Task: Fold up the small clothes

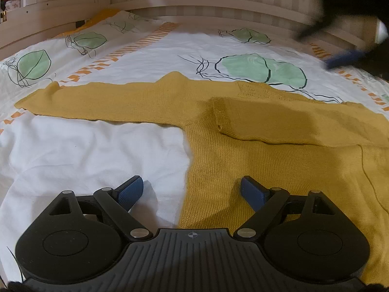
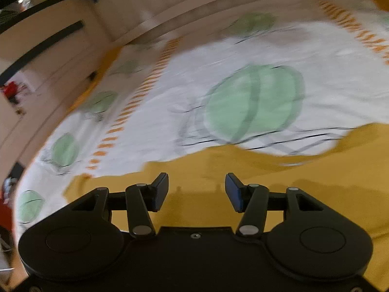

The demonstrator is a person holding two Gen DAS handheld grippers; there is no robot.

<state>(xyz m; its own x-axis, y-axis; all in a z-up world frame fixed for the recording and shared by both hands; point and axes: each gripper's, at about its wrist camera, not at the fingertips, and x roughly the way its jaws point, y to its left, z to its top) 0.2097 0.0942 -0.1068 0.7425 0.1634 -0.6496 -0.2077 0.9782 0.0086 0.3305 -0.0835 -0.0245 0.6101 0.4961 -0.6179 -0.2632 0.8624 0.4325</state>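
A mustard-yellow knitted sweater lies flat on the bed. Its left sleeve stretches out to the left; its right sleeve is folded across the body. My left gripper is open and empty, low over the sweater's left side edge. My right gripper is open and empty above the sweater; that view is motion-blurred. The right gripper also shows as a dark blur at the top right of the left wrist view.
The bed has a white cover printed with green leaves and orange stripes. A pale wooden headboard runs along the far side. A shelf with small items stands at the far left.
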